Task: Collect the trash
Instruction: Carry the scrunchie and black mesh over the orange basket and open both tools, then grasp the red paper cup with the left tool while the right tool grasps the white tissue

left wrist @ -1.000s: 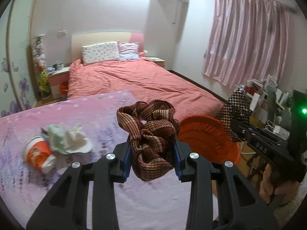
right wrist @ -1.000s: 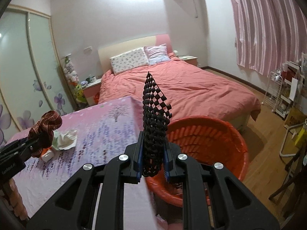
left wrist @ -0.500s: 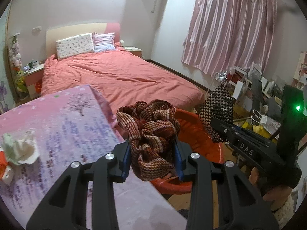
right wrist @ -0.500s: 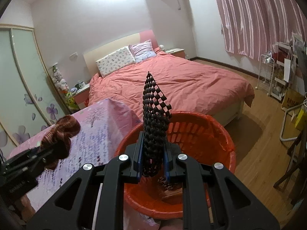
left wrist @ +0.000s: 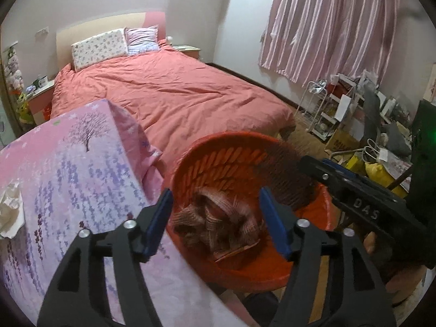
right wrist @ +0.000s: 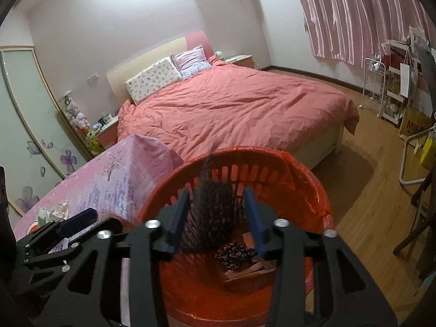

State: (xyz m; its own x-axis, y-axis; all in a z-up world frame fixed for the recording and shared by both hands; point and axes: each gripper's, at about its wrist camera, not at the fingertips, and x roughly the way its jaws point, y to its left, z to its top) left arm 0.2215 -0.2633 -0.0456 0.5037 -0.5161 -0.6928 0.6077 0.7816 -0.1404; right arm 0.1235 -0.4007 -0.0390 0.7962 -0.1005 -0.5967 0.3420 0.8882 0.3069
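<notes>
drop step | left gripper (left wrist: pixel 215 215) jaws wide, empty; striped cloth (left wrist: pixel 218 223) blurred, inside basket (left wrist: pixel 231 141) | right gripper (right wrist: pixel 215 215) wide, empty; black mesh (right wrist: pixel 214 199) blurred between jaws | advice: hold over basket centre, withdraw upward | tissue (left wrist: pixel 11 209) left on table

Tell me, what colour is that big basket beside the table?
Bright orange-red, with slatted sides; the basket shows best in the right wrist view.
</notes>
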